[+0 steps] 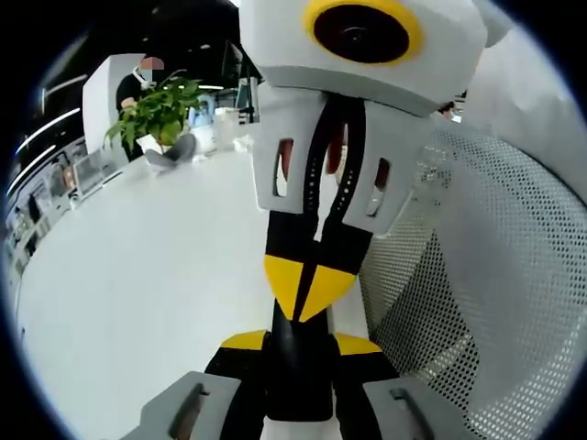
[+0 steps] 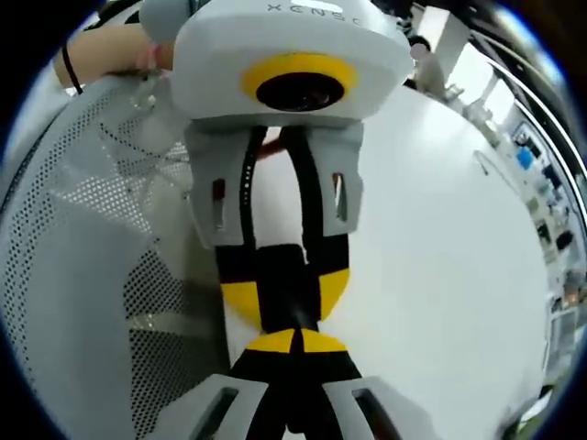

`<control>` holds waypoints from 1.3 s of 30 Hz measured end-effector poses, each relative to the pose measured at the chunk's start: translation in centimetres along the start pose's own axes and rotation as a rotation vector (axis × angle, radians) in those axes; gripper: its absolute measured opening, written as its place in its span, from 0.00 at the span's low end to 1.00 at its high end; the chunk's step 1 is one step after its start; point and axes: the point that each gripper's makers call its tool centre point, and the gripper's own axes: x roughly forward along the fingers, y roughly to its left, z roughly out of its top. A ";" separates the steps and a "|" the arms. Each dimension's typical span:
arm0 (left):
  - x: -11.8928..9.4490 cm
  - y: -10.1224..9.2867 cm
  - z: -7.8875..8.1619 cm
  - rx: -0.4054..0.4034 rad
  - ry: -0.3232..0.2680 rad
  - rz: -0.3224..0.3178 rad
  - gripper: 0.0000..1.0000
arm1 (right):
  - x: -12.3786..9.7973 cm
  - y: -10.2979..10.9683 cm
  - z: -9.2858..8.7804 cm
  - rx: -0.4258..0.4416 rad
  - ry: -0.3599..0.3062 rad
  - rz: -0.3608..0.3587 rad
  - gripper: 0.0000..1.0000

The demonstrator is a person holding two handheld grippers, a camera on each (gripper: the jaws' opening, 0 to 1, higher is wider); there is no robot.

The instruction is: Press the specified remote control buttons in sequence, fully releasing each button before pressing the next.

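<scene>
1. Both tongs are pointed nose to nose at each other, so in the left gripper view you've got your left tongs [image 1: 300, 341] at the bottom, tips shut together with nothing between them.
2. Your right tongs [image 1: 307, 286] come down from the top there, yellow tips closed and meeting the left ones.
3. Same deal in the right gripper view: right tongs [image 2: 295, 341] pinched shut and empty, left tongs [image 2: 281, 302] closed against them.
4. Underneath is a white counter [image 1: 138, 275], with a white mesh chair back [image 1: 495, 302] beside it.
5. Potted plant [image 1: 158, 110] sits at the far end of the counter.
6. Can't spot the remote control.
</scene>
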 end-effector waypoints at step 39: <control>0.0 0.0 0.0 -0.020 -0.029 0.024 0.25 | 0.0 0.3 0.8 0.057 -0.156 -0.009 0.00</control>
